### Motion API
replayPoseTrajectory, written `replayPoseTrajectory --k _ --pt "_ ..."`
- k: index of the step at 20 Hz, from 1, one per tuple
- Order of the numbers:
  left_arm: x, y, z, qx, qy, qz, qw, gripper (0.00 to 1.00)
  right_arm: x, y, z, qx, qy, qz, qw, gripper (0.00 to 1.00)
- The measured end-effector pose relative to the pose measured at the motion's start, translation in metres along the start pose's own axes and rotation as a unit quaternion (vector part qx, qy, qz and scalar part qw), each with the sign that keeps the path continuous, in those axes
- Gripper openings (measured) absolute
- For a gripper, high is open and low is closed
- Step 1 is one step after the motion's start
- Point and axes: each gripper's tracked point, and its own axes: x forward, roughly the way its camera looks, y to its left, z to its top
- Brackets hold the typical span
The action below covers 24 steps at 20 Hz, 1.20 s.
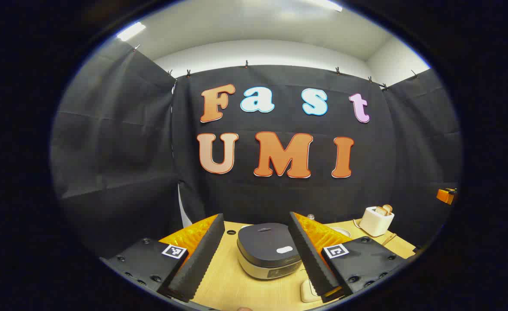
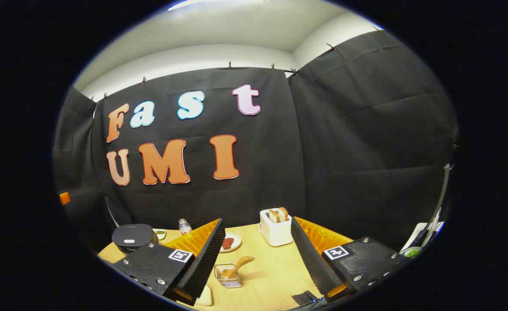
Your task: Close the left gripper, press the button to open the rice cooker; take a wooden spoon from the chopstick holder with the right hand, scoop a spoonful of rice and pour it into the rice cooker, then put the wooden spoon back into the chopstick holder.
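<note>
- Left gripper (image 1: 254, 255): I hold it spread wide, its fingers framing the rice cooker (image 1: 269, 250) without touching it. The first step, as I judge it, is to bring these fingers together before any press.
- Rice cooker: it sits on the wooden table (image 1: 241, 289), lid down. The pale oval button (image 1: 284, 249) lies on the near right part of the lid, close beside my right-hand finger in the left gripper view.
- Advice for the press: I would close fully first, then shift slightly right so the joined tips sit over the button, and come down straight so the tips do not slide off onto the lid.
- Right gripper (image 2: 258, 259): also wide apart, holding nothing, hanging above the table.
- Wooden spoon (image 2: 236, 267): it stands leaning in the wire chopstick holder (image 2: 228, 276), between my fingers in the right gripper view, handle tilted to the right.
- Toaster (image 2: 275, 226) and small plate (image 2: 229, 242): farther back on the table; I judge them clear of the reach.
</note>
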Motion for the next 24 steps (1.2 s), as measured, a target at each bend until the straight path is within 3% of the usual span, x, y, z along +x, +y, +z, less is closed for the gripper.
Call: replayPoseTrajectory --k 4,10,11,13,14,16,18,20,24 --pt "-0.012 -0.022 -0.003 -0.005 0.012 -0.003 1.0 1.0 0.014 -0.018 0.002 -0.056 -0.004 -0.004 0.998 0.95" --pt "-0.03 -0.027 -0.001 -0.01 0.013 0.023 1.0 0.99 0.027 -0.02 -0.002 -0.054 0.012 0.029 0.998 0.95" --pt "-0.029 -0.026 0.002 -0.009 0.013 0.026 1.0 0.99 0.028 -0.021 -0.002 -0.057 0.011 0.03 0.998 1.0" --pt "-0.028 -0.022 0.008 -0.011 0.005 0.034 0.999 1.0 0.029 -0.021 -0.001 -0.058 0.012 0.034 0.998 0.95" --pt "-0.026 -0.023 0.009 -0.014 0.003 0.032 0.999 0.99 0.029 -0.02 -0.003 -0.056 0.015 0.035 0.998 1.0" --pt "-0.022 -0.027 0.006 -0.019 0.008 0.023 1.0 0.99 0.029 -0.021 -0.005 -0.053 0.018 0.033 0.998 0.95" --pt "-0.015 -0.022 0.009 -0.018 0.009 0.021 1.0 1.0 0.028 -0.018 -0.004 -0.055 0.017 0.031 0.998 1.0" --pt "-0.008 -0.023 0.012 -0.022 0.007 0.014 1.0 0.99 0.03 -0.017 -0.002 -0.057 0.017 0.026 0.998 0.95" --pt "0.005 -0.024 0.014 -0.019 0.004 0.002 1.0 0.94 0.033 -0.012 0.0 -0.06 0.012 0.023 0.998 0.95"
